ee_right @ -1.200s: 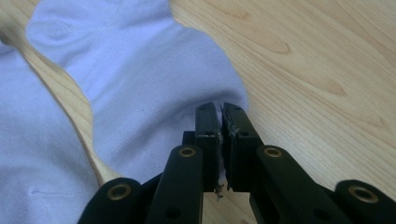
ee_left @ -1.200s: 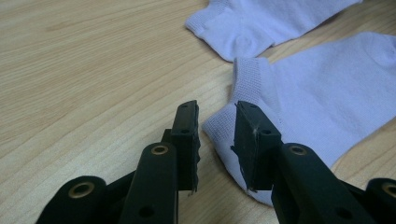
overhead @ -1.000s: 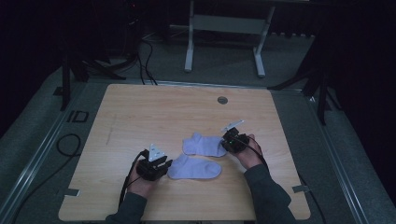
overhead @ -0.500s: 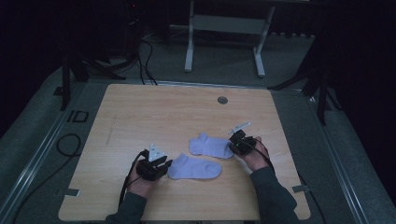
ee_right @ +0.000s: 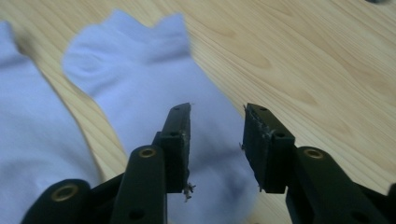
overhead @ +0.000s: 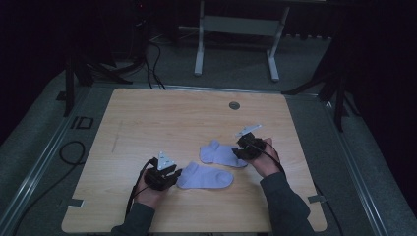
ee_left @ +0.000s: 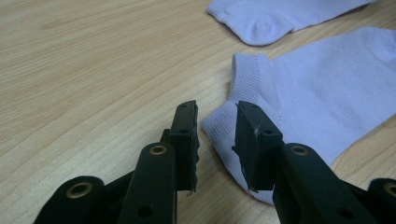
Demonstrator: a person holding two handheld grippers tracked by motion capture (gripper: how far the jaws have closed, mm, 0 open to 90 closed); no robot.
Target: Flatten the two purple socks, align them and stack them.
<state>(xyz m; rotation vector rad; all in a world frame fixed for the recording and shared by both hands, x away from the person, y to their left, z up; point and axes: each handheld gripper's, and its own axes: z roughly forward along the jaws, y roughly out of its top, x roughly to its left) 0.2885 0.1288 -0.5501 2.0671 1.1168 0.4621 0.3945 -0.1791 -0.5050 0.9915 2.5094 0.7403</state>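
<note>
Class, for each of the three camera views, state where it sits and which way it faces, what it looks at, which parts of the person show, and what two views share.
High view: above the person's side, looking forward and down on the table; forearms, hands and both tongs show.
Left gripper view: rides the left tongs, facing the near sock; open black jaws show.
Right gripper view: rides the right tongs, over the far sock; open jaws show.
Shared: both gripper views show both socks.

This is looking like a lab or recording studio rather than a home. A bare wooden counter (overhead: 162,118) is standing on grey carpet (overhead: 373,187) in a darkened room, with black cables (overhead: 152,54) trailing across the floor, dark stands (overhead: 69,83) flanking it, and a white metal frame (overhead: 236,29) sitting behind.
</note>
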